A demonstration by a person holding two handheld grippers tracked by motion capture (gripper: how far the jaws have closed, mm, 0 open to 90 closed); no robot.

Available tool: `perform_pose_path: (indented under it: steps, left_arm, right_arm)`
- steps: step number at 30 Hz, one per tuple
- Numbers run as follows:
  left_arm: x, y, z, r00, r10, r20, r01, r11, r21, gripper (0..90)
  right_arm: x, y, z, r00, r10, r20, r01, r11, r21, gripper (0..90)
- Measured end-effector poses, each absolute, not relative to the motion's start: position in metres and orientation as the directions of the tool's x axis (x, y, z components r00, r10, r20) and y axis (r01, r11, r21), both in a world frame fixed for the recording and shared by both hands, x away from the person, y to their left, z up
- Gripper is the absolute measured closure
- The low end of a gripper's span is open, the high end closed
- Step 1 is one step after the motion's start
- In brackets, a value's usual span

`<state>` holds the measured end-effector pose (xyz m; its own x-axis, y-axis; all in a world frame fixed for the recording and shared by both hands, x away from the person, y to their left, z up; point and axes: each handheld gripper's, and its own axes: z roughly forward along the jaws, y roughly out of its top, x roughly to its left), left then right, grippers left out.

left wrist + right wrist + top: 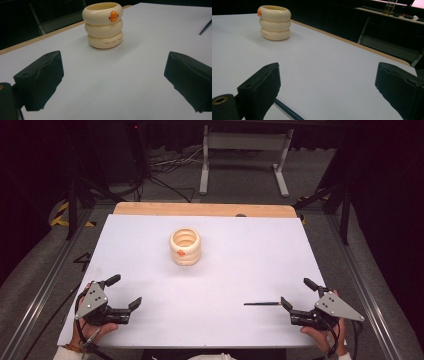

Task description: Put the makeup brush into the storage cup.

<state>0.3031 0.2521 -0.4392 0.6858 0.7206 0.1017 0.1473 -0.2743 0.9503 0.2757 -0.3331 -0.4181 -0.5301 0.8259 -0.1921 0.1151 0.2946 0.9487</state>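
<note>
**A:** Where do you stand right now? Your left claw [123, 295] rests at the near left of the table [240, 245], jaws spread wide with nothing between them. Your right claw [295, 296] sits at the near right, just as wide and just as empty.

**B:** And the pen?

**A:** The dark pen [261, 303] lies flat on the white sheet, its near end just beside the tip of your right claw's lower jaw. In the right gripper view you see it [287, 110] as a dark rod running out from under the left-hand jaw, so it is off to one side and not yet between the jaws.

**B:** The holder?

**A:** The cream, ringed holder [185, 246] with the little orange duck bill stands upright toward the middle of the table, well apart from both claws, mouth up and open. The left gripper view looks at it [103, 25] head on.

**B:** So which step is this?

**A:** I'd call it the very start: the reach for the pen, nothing gripped yet.

**B:** What does the next move ask of me?

**A:** Shift your right claw sideways until the pen lies between the jaws, drop low to the sheet, and close across the shaft. It is thin and lies flat, so it may roll or slip; go squarely. Keep your left free to steady the holder if needed.
</note>
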Motion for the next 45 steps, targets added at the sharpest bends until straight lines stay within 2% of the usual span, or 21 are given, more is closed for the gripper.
perform_pose_path:
  steps: [12, 14, 18, 19, 21, 23, 24, 28, 33, 35, 39, 45]
  left_arm:
    - [0.302, 0.251, -0.439, 0.694, 0.712, 0.106, 0.136, -0.274, 0.952, 3.4]
    - [0.301, 0.251, -0.439, 0.694, 0.711, 0.110, 0.133, -0.277, 0.952, 3.4]
    - [0.300, 0.251, -0.438, 0.692, 0.713, 0.109, 0.134, -0.276, 0.952, 3.5]
    - [0.300, 0.250, -0.438, 0.692, 0.713, 0.114, 0.131, -0.279, 0.951, 3.5]
    - [0.300, 0.250, -0.439, 0.691, 0.713, 0.118, 0.129, -0.283, 0.950, 3.6]
    - [0.302, 0.249, -0.439, 0.694, 0.712, 0.111, 0.140, -0.284, 0.948, 3.6]
    - [0.302, 0.249, -0.439, 0.694, 0.712, 0.111, 0.140, -0.284, 0.948, 3.6]
    - [0.302, 0.249, -0.440, 0.696, 0.708, 0.120, 0.136, -0.294, 0.946, 3.7]
    - [0.301, 0.249, -0.440, 0.707, 0.699, 0.111, 0.136, -0.288, 0.948, 3.8]
    - [0.302, 0.249, -0.440, 0.709, 0.696, 0.114, 0.136, -0.294, 0.946, 3.8]
    - [0.302, 0.248, -0.441, 0.711, 0.694, 0.112, 0.140, -0.296, 0.945, 4.0]
    - [0.302, 0.248, -0.441, 0.714, 0.692, 0.107, 0.143, -0.294, 0.945, 4.2]
  right_arm:
    - [0.277, -0.336, -0.413, -0.531, 0.821, -0.209, 0.116, 0.315, 0.942, 7.1]
    - [0.279, -0.338, -0.410, -0.538, 0.816, -0.211, 0.123, 0.323, 0.938, 9.6]
    - [0.284, -0.341, -0.404, -0.575, 0.793, -0.199, 0.161, 0.349, 0.923, 11.4]
    - [0.287, -0.343, -0.400, -0.609, 0.769, -0.195, 0.174, 0.369, 0.913, 13.8]
    - [0.293, -0.343, -0.393, -0.677, 0.709, -0.197, 0.214, 0.446, 0.869, 17.9]
    - [0.299, -0.339, -0.390, -0.709, 0.668, -0.225, 0.228, 0.520, 0.823, 19.2]
    - [0.299, -0.339, -0.390, -0.709, 0.668, -0.225, 0.228, 0.520, 0.823, 19.2]
    - [0.312, -0.332, -0.386, -0.781, 0.581, -0.229, 0.259, 0.635, 0.728, 25.8]
    - [0.325, -0.313, -0.387, -0.855, 0.443, -0.270, 0.251, 0.809, 0.531, 36.1]
    - [0.329, -0.309, -0.389, -0.883, 0.390, -0.262, 0.234, 0.848, 0.475, 40.7]
    - [0.343, -0.302, -0.396, -0.921, 0.311, -0.235, 0.224, 0.915, 0.335, 43.7]
    - [0.359, -0.291, -0.405, -0.962, 0.223, -0.155, 0.185, 0.957, 0.225, 54.2]
